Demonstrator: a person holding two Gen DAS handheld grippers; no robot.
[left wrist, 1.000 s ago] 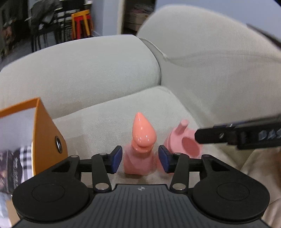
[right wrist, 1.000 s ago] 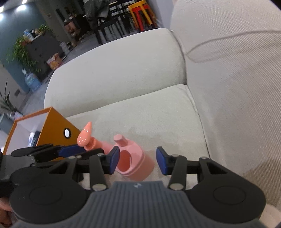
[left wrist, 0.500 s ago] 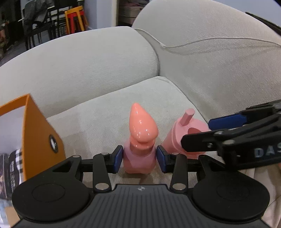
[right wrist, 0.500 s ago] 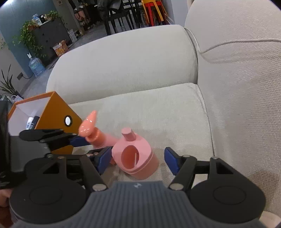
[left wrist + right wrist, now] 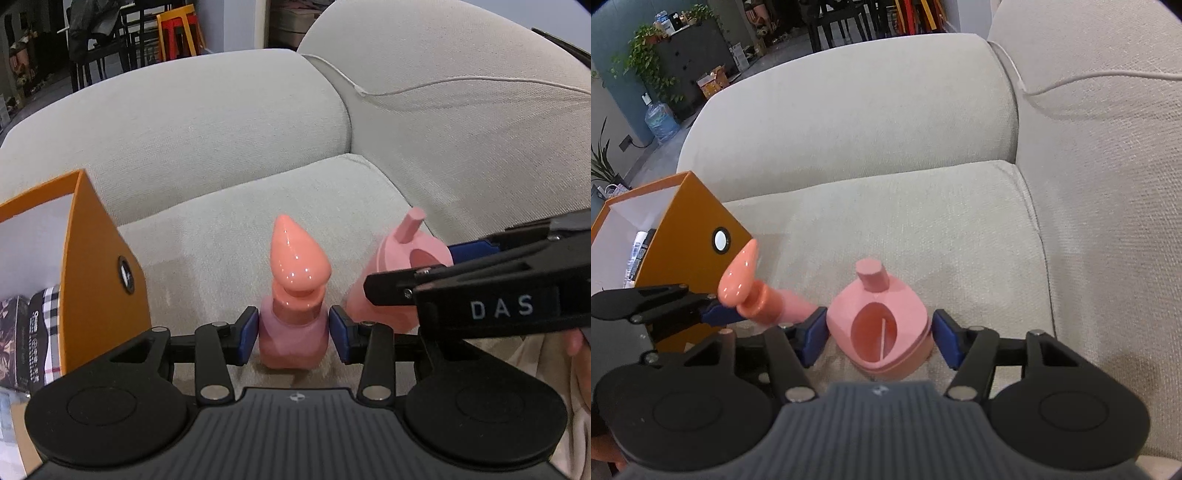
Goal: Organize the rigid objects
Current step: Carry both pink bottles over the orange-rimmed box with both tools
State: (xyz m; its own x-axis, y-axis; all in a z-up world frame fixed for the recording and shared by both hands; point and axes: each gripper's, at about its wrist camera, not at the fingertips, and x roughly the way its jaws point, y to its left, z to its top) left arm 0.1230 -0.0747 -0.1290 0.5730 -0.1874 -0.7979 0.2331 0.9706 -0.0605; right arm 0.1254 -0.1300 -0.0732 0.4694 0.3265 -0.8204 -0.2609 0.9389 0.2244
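Note:
A pink bottle with a glossy coral teardrop cap [image 5: 295,295] stands on the sofa seat. My left gripper [image 5: 293,334] has its blue pads pressed on the bottle's body; it also shows in the right wrist view [image 5: 764,295]. A pink round container with a short spout [image 5: 882,321] lies beside it, seen too in the left wrist view [image 5: 402,273]. My right gripper [image 5: 879,338] straddles this container, pads close to its sides with a slight gap on the right.
An open orange box [image 5: 99,273] with white lining stands to the left on the seat [image 5: 942,229], holding several packaged items. Sofa armrest and back cushion rise behind and to the right. Chairs and stools stand in the room beyond.
My left gripper's pads closed onto the pink bottle. My right gripper moved forward around the pink container and its jaws narrowed towards it.

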